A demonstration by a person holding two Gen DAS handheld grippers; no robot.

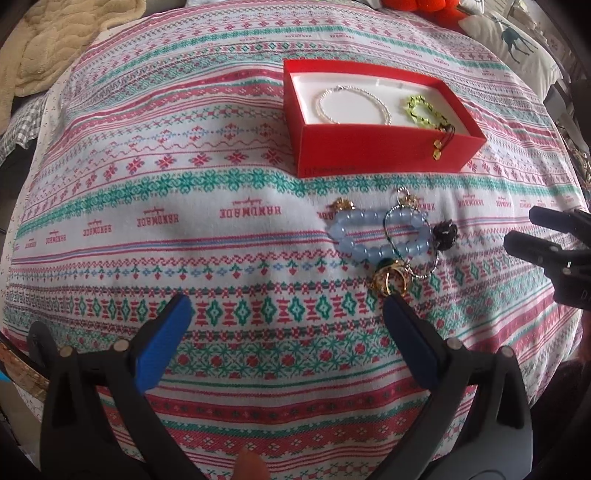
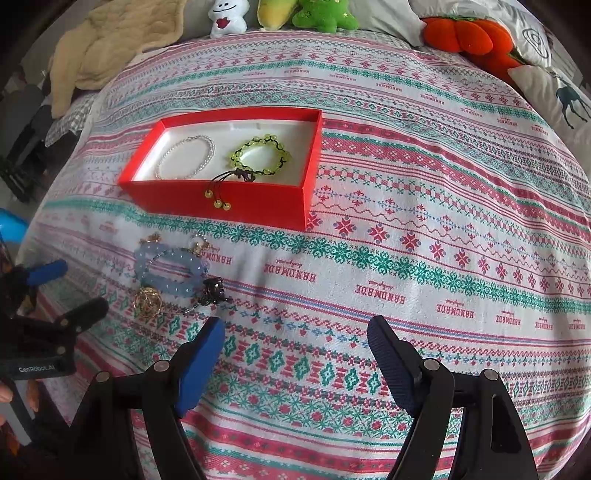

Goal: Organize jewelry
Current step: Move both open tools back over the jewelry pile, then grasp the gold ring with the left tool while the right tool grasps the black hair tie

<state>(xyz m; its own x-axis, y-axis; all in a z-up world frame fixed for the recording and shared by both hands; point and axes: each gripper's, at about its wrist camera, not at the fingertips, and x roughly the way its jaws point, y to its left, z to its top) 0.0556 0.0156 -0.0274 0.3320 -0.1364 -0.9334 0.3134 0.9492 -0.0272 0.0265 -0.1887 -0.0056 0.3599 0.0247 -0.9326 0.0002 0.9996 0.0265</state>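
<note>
A red box (image 1: 380,151) (image 2: 236,201) with a white lining holds a silver bead bracelet (image 1: 352,105) (image 2: 186,157) and a yellow-green bead bracelet (image 1: 424,110) (image 2: 260,155) whose cord tassel hangs over the front wall. On the cloth in front of the box lies a pile: a light blue bead bracelet (image 1: 380,232) (image 2: 170,269), a thin chain, a gold ring piece (image 1: 391,280) (image 2: 147,301) and a small black piece (image 1: 445,234) (image 2: 214,290). My left gripper (image 1: 284,314) is open and empty, its right finger close to the gold piece. My right gripper (image 2: 295,332) is open and empty, right of the pile.
A patterned red, green and white cloth (image 1: 184,221) (image 2: 406,258) covers the surface. A beige blanket (image 2: 110,48) lies at the back left. Plush toys (image 2: 325,14) and pillows (image 2: 554,92) line the back edge.
</note>
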